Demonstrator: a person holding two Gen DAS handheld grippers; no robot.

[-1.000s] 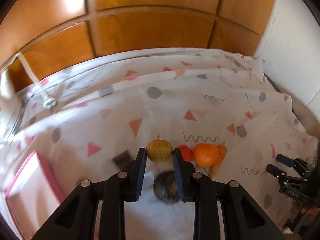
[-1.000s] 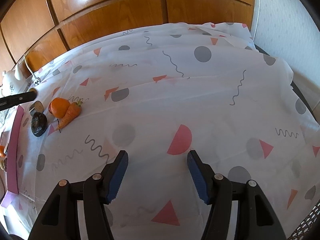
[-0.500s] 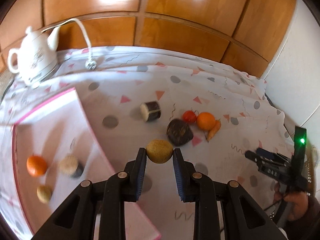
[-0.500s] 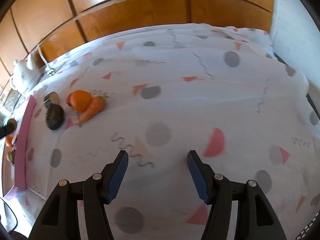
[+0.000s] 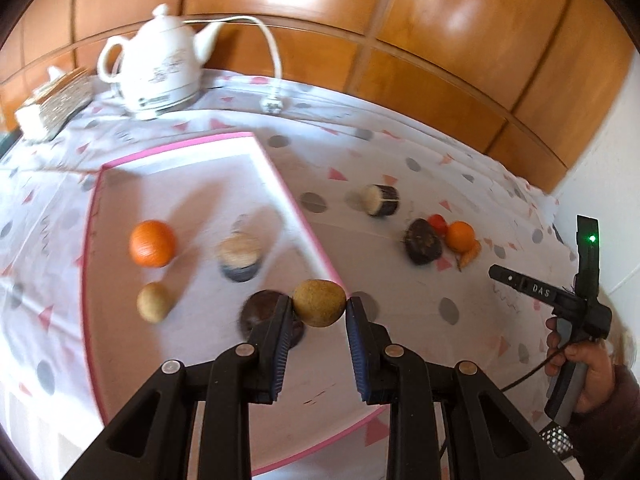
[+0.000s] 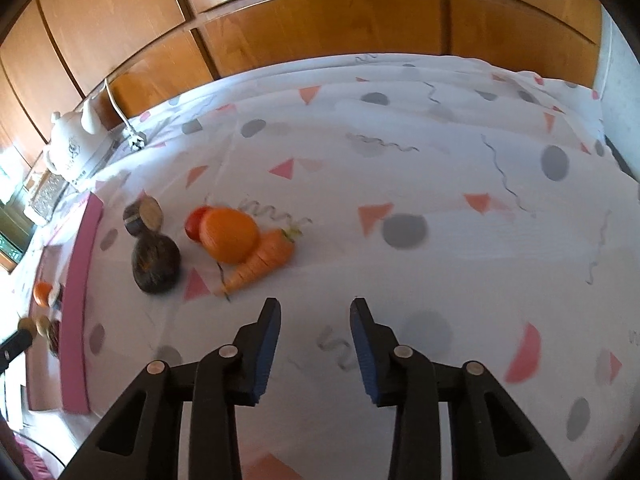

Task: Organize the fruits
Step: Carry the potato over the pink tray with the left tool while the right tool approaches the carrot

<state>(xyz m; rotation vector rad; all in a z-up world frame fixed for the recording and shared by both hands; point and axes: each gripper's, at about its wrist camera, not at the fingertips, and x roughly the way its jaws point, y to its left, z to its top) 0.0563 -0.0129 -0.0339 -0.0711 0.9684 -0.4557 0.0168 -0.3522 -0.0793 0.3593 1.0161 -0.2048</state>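
The left gripper (image 5: 319, 307) had swung from the cloth to above the pink tray (image 5: 276, 168), clamping a brownish fruit (image 5: 319, 302) at its widest; probably firm and light. The right gripper (image 6: 314, 322) hung open, empty.

Glossy varnished wood panels (image 5: 304, 4) reflect bright glare behind the table. A thin, matt tablecloth (image 6: 440, 208) lies creased over it. The teapot (image 5: 158, 68) looks like smooth glazed ceramic. The left gripper (image 5: 319, 312) is matt black plastic with ribbed blue pads (image 5: 357, 344) and small metal pins. The brown fruit (image 5: 319, 302) appears rough and dull, though blurred.
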